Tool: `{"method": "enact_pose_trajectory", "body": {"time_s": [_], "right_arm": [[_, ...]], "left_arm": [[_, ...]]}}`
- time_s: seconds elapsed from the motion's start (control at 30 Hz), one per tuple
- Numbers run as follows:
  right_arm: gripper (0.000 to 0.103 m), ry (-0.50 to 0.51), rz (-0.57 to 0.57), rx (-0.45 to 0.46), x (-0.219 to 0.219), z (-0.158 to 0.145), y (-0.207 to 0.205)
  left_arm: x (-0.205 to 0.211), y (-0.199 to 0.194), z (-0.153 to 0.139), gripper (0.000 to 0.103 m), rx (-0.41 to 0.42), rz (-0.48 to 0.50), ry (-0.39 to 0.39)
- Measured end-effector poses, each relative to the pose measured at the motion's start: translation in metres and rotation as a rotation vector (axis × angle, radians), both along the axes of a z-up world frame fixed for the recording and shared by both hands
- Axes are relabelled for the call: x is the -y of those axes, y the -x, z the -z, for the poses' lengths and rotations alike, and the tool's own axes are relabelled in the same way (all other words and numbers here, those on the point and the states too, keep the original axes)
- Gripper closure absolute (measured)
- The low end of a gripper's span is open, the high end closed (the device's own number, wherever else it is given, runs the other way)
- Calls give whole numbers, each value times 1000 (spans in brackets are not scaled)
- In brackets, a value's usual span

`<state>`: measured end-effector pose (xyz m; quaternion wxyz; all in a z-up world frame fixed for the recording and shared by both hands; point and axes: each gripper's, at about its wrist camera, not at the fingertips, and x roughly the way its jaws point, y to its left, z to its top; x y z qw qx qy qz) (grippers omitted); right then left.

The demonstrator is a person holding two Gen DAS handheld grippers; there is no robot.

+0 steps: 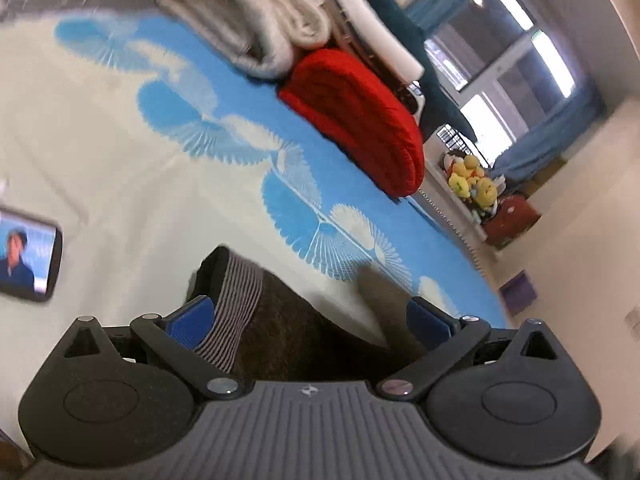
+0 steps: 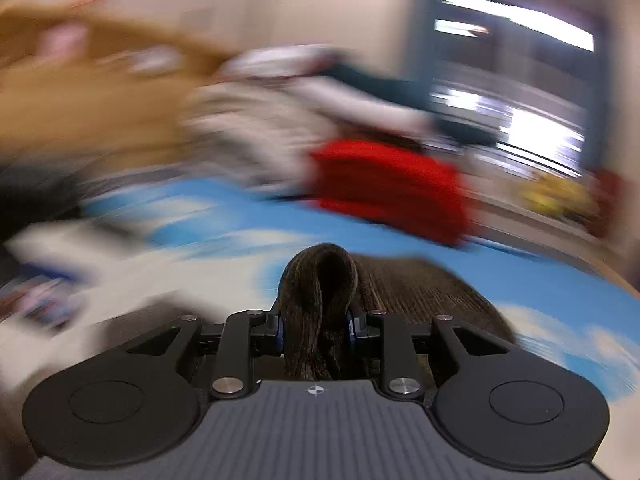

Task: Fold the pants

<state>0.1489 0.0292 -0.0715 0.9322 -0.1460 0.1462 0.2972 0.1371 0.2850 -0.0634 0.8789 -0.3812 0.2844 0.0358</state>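
The pants (image 1: 292, 328) are dark brown with a grey striped waistband (image 1: 236, 300). They lie on the bed between the wide-open jaws of my left gripper (image 1: 312, 316), whose blue pads (image 1: 188, 320) stand either side of the cloth without pinching it. In the right wrist view my right gripper (image 2: 318, 326) is shut on a bunched fold of the pants (image 2: 320, 280), and more brown cloth spreads out behind it on the bed. That view is heavily motion-blurred.
The bed has a cream and blue patterned sheet (image 1: 120, 140). A folded red blanket (image 1: 360, 120) and a folded grey blanket (image 1: 256, 12) lie at the far side. A phone (image 1: 28, 256) with a lit screen lies at the left. Plush toys (image 1: 472, 180) sit by the window.
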Motion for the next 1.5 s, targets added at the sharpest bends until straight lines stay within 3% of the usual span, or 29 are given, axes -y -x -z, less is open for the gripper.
{"method": "enact_pose_trajectory", "body": {"time_s": [0.1,0.2,0.3,0.37,0.5,0.6,0.73,0.83,0.9,0.93,0.97,1.0,1.03,1.1,1.23,1.33,1.37,1.4,1.47,1.5], "right_arm": [[75,125,-246,-69,-58,39,29],[75,144,-231,-105,-68,65,37],[75,110,-215,-101,-56,56,33],[75,77,-217,-96,-46,45,38],[75,45,-220,-65,-23,29,56],[75,43,-236,-45,-17,33,61],[75,44,-232,-40,-15,33,63],[75,32,-232,-53,-13,30,61],[75,36,-238,-54,-14,31,59],[75,36,-242,-56,-14,31,59],[75,38,-244,-57,-13,31,59],[75,41,-245,-57,-13,33,60],[73,46,-244,-57,-14,34,60],[67,58,-242,-64,-14,35,60],[36,16,-285,-127,-6,27,62],[33,-36,-300,-131,14,11,69],[33,-45,-300,-125,22,5,70],[31,-55,-295,-118,31,0,70],[31,-74,-281,-121,45,-7,64],[31,-81,-267,-130,50,-8,57]], "left_arm": [[-13,-3,13,1,-84,-21,39],[-18,-1,17,2,-81,7,80],[-15,2,8,2,-27,32,58],[-11,-2,7,2,-2,82,86],[6,-12,11,2,-38,125,87],[17,-30,21,6,-101,199,132],[30,-52,35,25,-169,268,170],[32,-61,42,25,-181,269,180],[31,-68,48,31,-204,247,201],[30,-72,51,46,-219,232,205],[29,-76,54,74,-237,214,196],[30,-79,56,84,-253,200,176],[31,-80,57,84,-254,203,166],[38,-77,50,84,-226,203,103],[35,-60,24,85,-96,189,50],[19,-30,5,85,7,165,1],[11,-22,7,85,4,143,-33],[4,-20,16,85,-39,124,-56],[-11,-32,50,84,-219,106,-15],[-15,-35,62,84,-262,85,-5]]}}
